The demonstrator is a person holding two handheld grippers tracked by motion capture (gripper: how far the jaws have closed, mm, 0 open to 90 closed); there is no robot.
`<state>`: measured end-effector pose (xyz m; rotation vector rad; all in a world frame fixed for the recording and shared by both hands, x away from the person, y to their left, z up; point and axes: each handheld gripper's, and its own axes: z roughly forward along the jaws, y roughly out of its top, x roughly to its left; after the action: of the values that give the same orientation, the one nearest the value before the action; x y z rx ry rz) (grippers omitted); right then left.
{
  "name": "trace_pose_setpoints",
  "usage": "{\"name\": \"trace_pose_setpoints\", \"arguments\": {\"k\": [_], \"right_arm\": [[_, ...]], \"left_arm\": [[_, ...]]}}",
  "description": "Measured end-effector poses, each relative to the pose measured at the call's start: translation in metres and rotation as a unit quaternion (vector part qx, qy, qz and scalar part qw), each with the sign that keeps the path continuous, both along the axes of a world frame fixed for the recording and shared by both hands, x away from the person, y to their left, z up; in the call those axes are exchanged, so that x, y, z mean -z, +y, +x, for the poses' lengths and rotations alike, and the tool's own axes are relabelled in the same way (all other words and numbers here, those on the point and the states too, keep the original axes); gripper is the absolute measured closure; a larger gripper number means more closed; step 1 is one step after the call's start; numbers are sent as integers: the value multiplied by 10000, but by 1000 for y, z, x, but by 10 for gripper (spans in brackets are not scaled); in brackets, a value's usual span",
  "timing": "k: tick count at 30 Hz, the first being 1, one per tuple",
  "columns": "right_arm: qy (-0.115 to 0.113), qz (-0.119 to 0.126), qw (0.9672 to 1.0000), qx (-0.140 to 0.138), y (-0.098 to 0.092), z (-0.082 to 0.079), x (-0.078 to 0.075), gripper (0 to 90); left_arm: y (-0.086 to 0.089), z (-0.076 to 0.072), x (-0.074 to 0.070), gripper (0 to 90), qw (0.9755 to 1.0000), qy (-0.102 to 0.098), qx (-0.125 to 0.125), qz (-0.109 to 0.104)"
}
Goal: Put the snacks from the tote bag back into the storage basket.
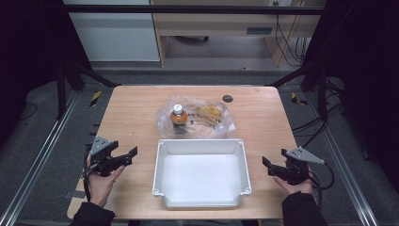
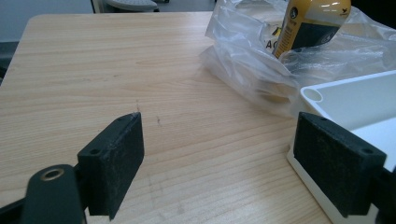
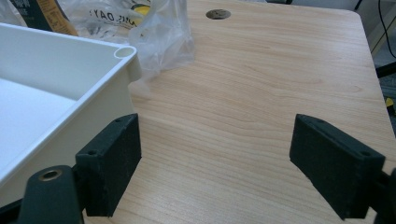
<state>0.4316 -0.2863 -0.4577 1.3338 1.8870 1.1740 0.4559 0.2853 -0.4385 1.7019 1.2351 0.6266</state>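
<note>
A clear plastic bag (image 1: pixel 197 117) lies at the middle back of the wooden table (image 1: pixel 131 108). Inside it an orange bottle (image 1: pixel 179 116) with a white cap stands upright beside yellow packets (image 1: pixel 210 111). In front of the bag sits an empty white tray (image 1: pixel 201 172). My left gripper (image 1: pixel 127 156) rests open on the table left of the tray, nothing between its jaws. My right gripper (image 1: pixel 270 167) is open to the right of the tray, also holding nothing. The left gripper view has the bag (image 2: pixel 252 65), bottle (image 2: pixel 310 23) and tray corner (image 2: pixel 327 95) ahead.
A round dark cable hole (image 1: pixel 227 98) is set in the table near the back right, also in the right gripper view as the hole (image 3: pixel 218 14). Black frame posts and cables stand around the table. Bare wood lies on both sides of the tray.
</note>
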Motion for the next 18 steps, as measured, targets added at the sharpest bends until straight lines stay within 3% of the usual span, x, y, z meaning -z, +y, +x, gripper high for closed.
{"name": "trace_pose_setpoints", "arguments": {"k": [18], "right_arm": [[51,-143,9999,13,0,-1,2,134]], "left_arm": [[-13,1,-12,177,9998,-111,130,-129]]}}
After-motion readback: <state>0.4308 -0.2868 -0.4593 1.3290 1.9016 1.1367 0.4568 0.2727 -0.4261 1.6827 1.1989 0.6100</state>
